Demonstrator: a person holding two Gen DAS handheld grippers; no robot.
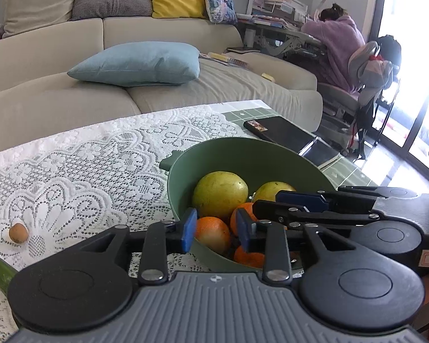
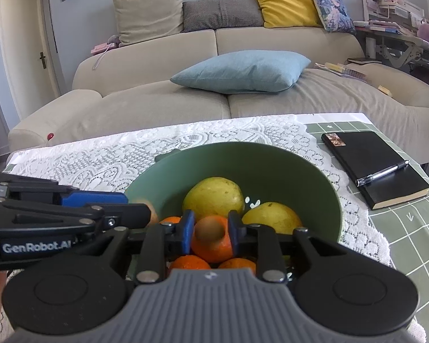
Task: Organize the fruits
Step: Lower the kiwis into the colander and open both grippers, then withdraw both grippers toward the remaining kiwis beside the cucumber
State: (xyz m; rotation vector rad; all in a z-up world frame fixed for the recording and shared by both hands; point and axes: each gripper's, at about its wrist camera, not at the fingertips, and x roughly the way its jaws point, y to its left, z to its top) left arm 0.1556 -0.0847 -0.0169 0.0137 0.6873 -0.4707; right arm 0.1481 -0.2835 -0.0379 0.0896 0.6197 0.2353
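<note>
Both grippers sit at the near edge of the green bowl (image 2: 286, 168), which stands on a white lace cloth (image 1: 85, 171) at the centre of each frame. In the right wrist view, the right gripper (image 2: 208, 233) has its fingers set apart, and a small blurred brown fruit (image 2: 208, 231) lies between the fingertips; whether the pads touch it cannot be told. Behind that fruit is an orange (image 2: 214, 245), with two more oranges low in the bowl and two yellow-green fruits (image 2: 213, 197) toward the far wall. The left gripper (image 2: 123, 205) enters this view from the left edge, its tip at the bowl's near-left rim. In the left wrist view, the left gripper (image 1: 216, 228) has its blue pads (image 1: 189, 228) apart, with nothing clamped; an orange (image 1: 211, 233) in the bowl shows through the gap. The right gripper (image 1: 271, 203) reaches in from the right edge, over the bowl. A second small brown fruit (image 1: 18, 232) rests on the cloth at the left of this frame, well apart from the bowl, and the end of a green vegetable (image 1: 1, 275) shows at the lower left edge. A black notebook (image 2: 377, 168) with a pen (image 2: 381, 173) on it lies on a green grid mat (image 2: 409, 228) at the right. A beige sofa (image 2: 157, 105) with a blue pillow (image 2: 243, 71) fills the upper part of both frames.
</note>
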